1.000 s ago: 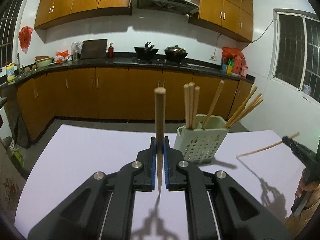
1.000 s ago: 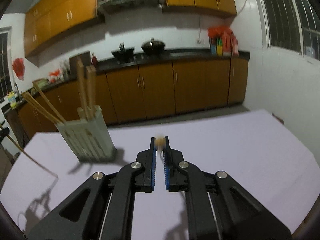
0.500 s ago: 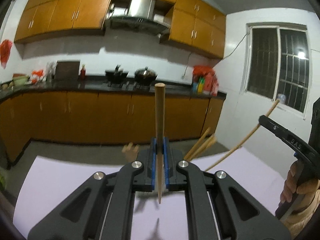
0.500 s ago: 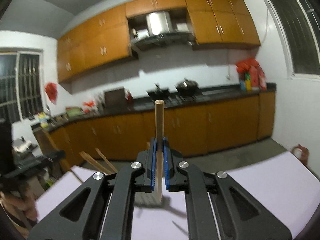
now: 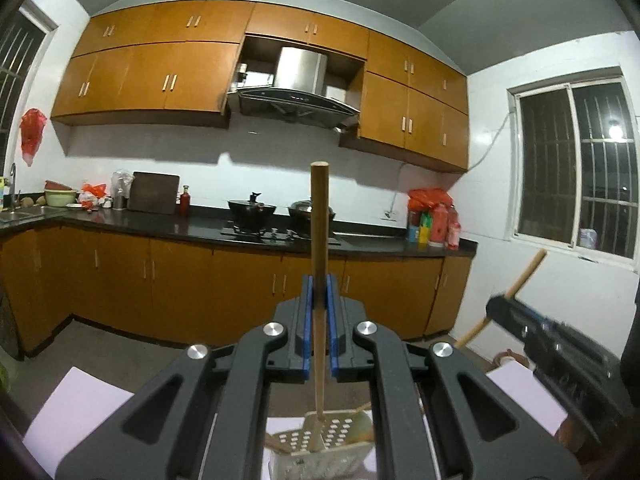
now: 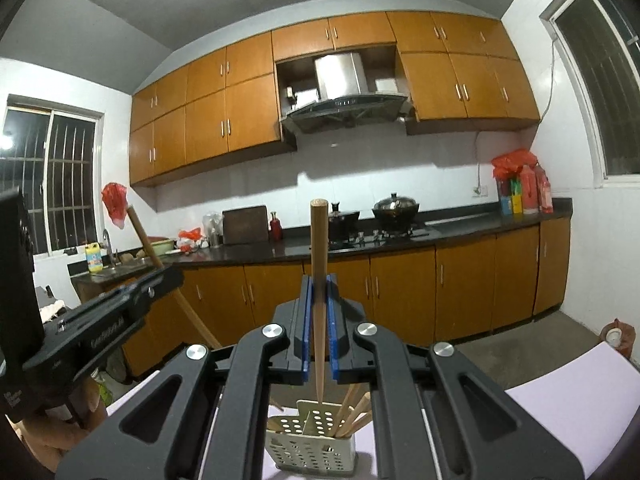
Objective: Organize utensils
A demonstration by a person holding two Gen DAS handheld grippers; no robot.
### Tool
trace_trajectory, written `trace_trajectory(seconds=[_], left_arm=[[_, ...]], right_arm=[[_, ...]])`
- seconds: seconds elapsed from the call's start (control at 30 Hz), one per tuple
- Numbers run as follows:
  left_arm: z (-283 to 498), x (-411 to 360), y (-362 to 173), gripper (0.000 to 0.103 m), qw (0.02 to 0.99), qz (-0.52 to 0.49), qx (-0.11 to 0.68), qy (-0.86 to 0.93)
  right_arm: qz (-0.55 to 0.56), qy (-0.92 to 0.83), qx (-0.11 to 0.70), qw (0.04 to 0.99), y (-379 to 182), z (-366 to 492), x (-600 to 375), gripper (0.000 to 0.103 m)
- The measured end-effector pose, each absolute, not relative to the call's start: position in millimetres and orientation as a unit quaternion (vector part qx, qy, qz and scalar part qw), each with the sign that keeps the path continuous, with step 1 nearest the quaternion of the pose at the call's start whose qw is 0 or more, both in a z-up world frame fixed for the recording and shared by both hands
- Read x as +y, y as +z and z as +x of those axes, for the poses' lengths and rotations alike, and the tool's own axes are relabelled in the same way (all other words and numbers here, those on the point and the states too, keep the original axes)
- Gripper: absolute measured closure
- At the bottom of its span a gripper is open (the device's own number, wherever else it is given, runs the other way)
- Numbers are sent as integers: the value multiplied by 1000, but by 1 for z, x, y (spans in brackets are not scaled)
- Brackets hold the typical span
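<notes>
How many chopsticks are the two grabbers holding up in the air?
2. One chopstick stands upright, pinched in the left gripper. The other chopstick stands upright in the right gripper. More sit in the holder below.

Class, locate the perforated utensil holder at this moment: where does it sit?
The utensil holder sits bottom centre in both wrist views, on the pale table, below the chopstick clamped in the right gripper.

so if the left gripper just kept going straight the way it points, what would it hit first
Nothing close, as far as the view shows. The left gripper, shut on an upright chopstick, points level across open floor at the lower cabinets under the stove; the holder sits below that line. Depth is hard to judge.
</notes>
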State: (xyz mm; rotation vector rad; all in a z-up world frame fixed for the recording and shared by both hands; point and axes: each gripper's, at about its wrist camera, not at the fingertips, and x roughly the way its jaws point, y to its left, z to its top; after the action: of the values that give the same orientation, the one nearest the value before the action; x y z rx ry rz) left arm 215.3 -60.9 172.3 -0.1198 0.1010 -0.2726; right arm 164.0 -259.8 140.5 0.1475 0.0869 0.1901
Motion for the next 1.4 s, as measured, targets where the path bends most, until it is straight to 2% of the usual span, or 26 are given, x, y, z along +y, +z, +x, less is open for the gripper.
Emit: trace_trajectory(seconds=[0.37,0.43,0.47,0.5,0.57,0.63,0.67,0.73,0.8,0.83,0.9,0.93,0.97,1.2,1.4], left_arm=[[254,-55,125,95,983,-63,117,-130],[252,-52,125,89,982,-67,118,-131],[250,-50,127,80,982,-68,116,-131],[246,-48,129,71,983,-69,111,-129],[241,-42,133,67,984,-71,106,-127],[232,-33,137,63,984,-74,102,-127],[226,-28,139,57,984,-76,99,-126],[212,-17,141,46,985,-79,97,-120],[192,-6,140,30,986,-75,94,-112],[184,-2,139,26,987,-72,93,-109],[160,5,135,11,989,-58,89,-101],[152,8,133,8,990,-53,88,-96],[141,10,131,4,991,-45,86,-91],[78,16,99,4,994,-5,94,-51],[53,19,63,4,990,-10,134,-36]], right_arm=[[71,105,106,986,109,188,-252,95],[74,106,113,985,109,187,-251,95],[75,106,113,985,110,186,-252,92],[76,104,113,985,112,185,-253,83],[82,99,102,986,116,178,-259,66],[83,93,89,988,122,168,-265,65],[83,91,85,989,124,163,-267,62],[82,83,76,990,129,150,-273,52],[81,74,67,992,130,137,-276,33],[77,68,62,993,129,127,-277,27],[68,54,52,995,126,109,-276,6],[63,49,48,996,124,101,-275,3],[58,44,44,996,122,95,-273,2],[-2,17,57,998,96,53,-247,2],[12,34,97,995,66,36,-237,2]])
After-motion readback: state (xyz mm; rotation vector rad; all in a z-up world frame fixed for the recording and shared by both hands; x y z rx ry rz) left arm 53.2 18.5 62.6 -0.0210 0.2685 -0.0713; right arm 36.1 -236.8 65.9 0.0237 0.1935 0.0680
